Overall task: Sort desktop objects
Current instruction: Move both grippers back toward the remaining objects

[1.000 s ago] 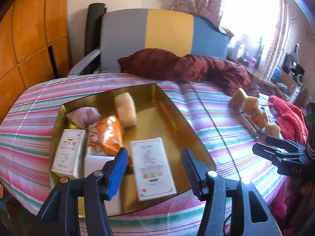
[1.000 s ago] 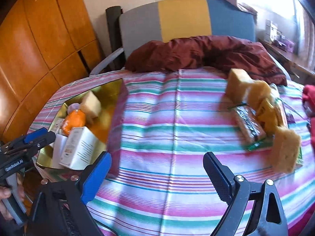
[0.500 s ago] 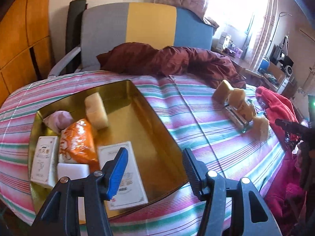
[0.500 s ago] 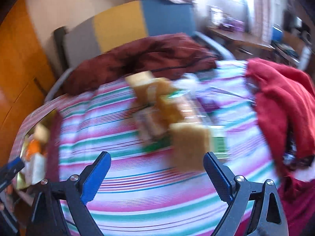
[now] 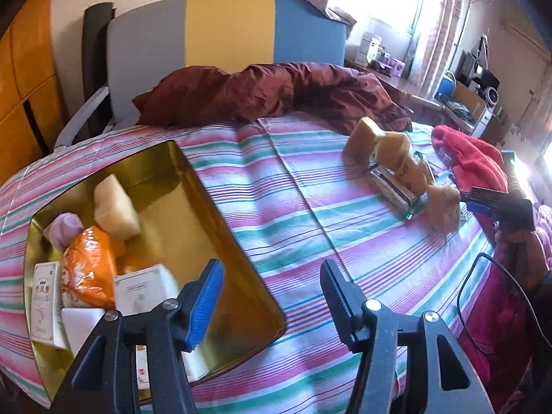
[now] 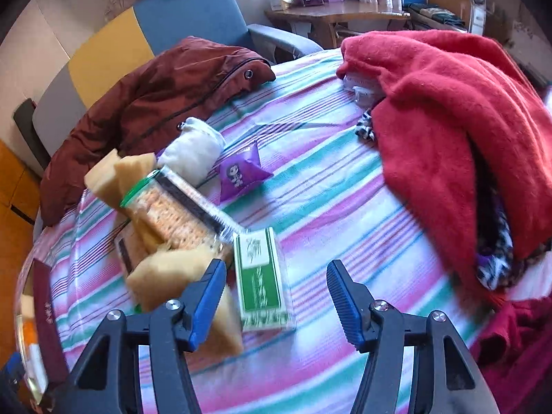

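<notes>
A gold tray (image 5: 220,207) on the striped tablecloth holds a yellow sponge (image 5: 115,207), an orange packet (image 5: 91,265), a pink pouch (image 5: 63,229) and white boxes (image 5: 43,300). My left gripper (image 5: 272,296) is open and empty over the tray's right edge. A loose pile lies further right: sponges (image 5: 362,138), a cracker pack (image 6: 172,210), a green box (image 6: 260,276), a purple sachet (image 6: 241,172) and a white pouch (image 6: 193,148). My right gripper (image 6: 276,296) is open and empty just above the green box, with a yellow sponge (image 6: 172,283) by its left finger.
A maroon jacket (image 5: 269,93) lies at the table's far side in front of a grey, yellow and blue chair (image 5: 224,34). A red blanket (image 6: 459,114) is heaped on the right side. A desk with clutter (image 6: 331,10) stands behind.
My right gripper swung from the table's middle to the pile and now hangs close over the green box. My left gripper shifted right, from over the tray's boxes to its right edge.
</notes>
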The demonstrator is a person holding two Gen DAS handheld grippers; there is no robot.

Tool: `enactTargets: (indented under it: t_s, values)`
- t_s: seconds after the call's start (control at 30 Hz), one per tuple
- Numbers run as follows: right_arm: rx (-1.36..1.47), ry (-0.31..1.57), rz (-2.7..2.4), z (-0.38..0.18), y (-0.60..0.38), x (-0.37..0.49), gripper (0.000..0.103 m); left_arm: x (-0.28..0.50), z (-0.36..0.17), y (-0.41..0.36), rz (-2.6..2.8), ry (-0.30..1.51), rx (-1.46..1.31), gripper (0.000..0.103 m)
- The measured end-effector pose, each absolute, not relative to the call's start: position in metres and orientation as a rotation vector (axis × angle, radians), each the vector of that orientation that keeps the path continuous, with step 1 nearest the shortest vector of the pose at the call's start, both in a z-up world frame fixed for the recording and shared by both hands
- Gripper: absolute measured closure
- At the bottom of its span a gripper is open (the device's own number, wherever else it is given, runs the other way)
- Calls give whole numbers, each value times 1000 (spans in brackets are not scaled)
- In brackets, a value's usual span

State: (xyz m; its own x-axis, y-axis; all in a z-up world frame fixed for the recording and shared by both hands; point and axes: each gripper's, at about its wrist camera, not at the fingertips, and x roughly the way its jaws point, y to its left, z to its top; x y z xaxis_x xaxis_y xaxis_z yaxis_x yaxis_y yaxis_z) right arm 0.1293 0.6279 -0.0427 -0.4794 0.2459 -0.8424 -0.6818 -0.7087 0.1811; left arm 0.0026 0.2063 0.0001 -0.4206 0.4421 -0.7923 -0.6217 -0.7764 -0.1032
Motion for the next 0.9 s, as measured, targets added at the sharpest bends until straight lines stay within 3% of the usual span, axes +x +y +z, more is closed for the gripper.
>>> enactTargets:
  t_s: [0.13, 0.2, 0.23, 0.27, 0.33, 0.6, 0.73, 0.83, 0.9]
  values:
    - [-1140, 552, 2417, -30, 600, 115, 40, 6, -5, 225, 2156, 300, -1149, 44]
    - [-1079, 553, 2547, -17, 590, 114, 27, 6, -9, 234, 2129, 309, -1163, 44]
    - [-1056, 558, 2545, -15, 589, 114, 12, 7, -12, 241, 2108, 311, -1172, 44]
    - [-1043, 559, 2511, -17, 592, 115, 5, 8, -14, 246, 2086, 305, -1182, 44]
    - [-1078, 551, 2416, -23, 602, 116, 6, 5, -19, 256, 2024, 259, -1224, 43]
    - [-1299, 590, 2249, -55, 614, 113, 32, 0, -30, 301, 1895, 203, -1287, 43]
    - [-1369, 496, 2227, -62, 607, 108, 63, -5, -33, 324, 1822, 133, -1323, 43]
    - [-1384, 446, 2227, -62, 603, 109, 67, -6, -36, 337, 1815, 100, -1351, 43]
    - [-1392, 449, 2227, -61, 603, 109, 67, 3, -29, 348, 1877, 198, -1263, 39]
